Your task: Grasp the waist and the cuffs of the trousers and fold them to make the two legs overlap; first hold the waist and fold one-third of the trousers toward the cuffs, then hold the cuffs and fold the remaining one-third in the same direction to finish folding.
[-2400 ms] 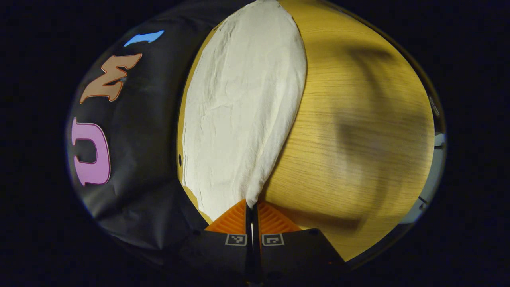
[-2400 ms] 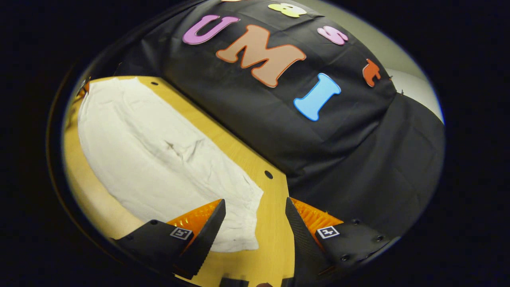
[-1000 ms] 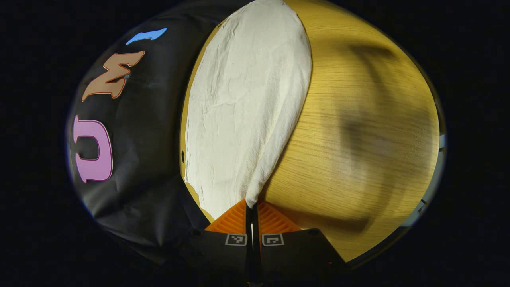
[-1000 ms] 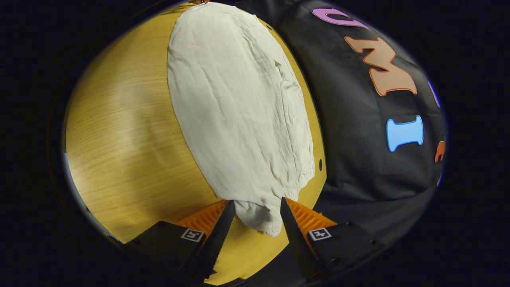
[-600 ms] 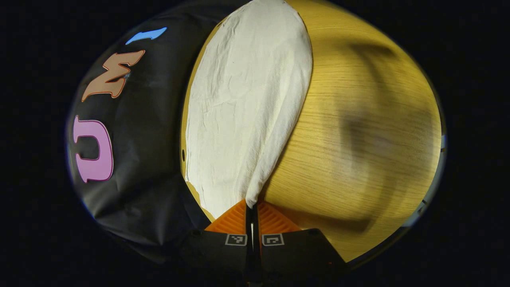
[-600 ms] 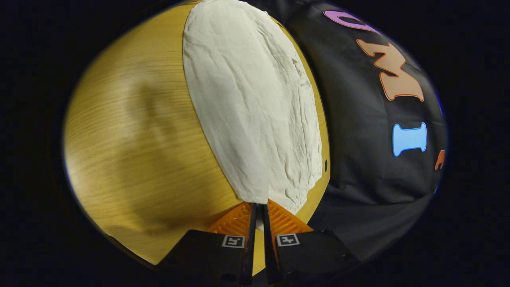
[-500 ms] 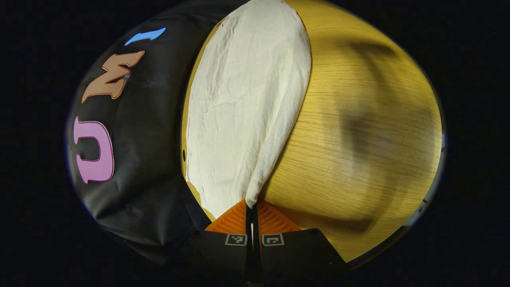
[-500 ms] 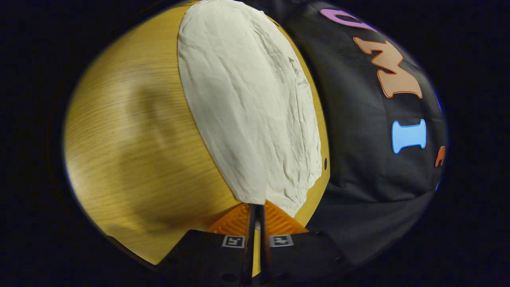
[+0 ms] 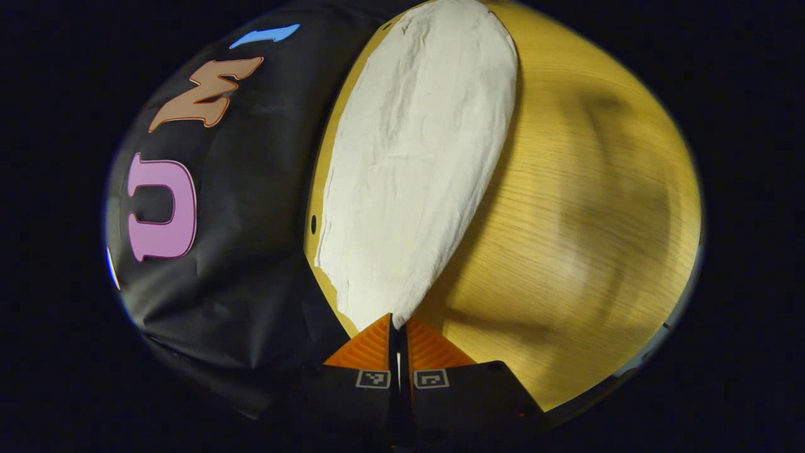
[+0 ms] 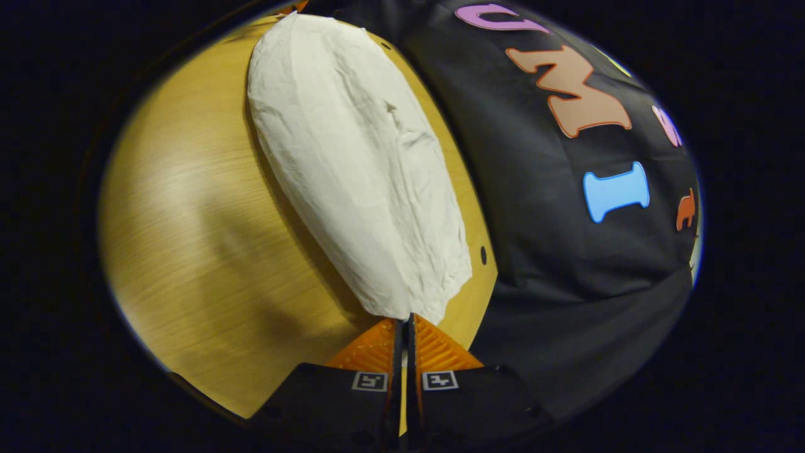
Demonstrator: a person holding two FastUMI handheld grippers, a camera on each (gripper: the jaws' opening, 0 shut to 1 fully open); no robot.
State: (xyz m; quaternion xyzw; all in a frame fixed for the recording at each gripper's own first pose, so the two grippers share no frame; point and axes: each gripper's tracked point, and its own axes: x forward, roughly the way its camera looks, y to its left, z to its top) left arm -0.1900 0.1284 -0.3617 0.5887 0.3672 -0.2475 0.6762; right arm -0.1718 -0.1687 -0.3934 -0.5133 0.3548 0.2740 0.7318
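Left claw (image 9: 397, 327) — fingers pressed together on a corner of the trousers' near end, pinching the cloth at the tips.

Right claw (image 10: 406, 326) — likewise pressed together, pinching a corner at the opposite end of the garment.

Trousers (image 9: 420, 157) — pale cloth, laid out long on the table (image 9: 578, 207) close to its back edge beside the booth wall. Each claw has one end at its own fingertips, and the long axis runs straight away from it toward the other. The cloth rises slightly to the pinch at each tip and lies flat beyond.

Which end is waist and which cuffs — hard to tell at this distortion; the end in the right claw looks the more gathered, possibly the waist.

Governing relation: the garment lies lengthwise between the two claws, both gripping the edge nearer the table's open side, so a fold along the length would likely carry that edge over toward the wall.

Left gripper view: smooth cloth, bare table to its right. Right gripper view: a raised crease (image 10: 402, 119) mid-length, bare table to its left.
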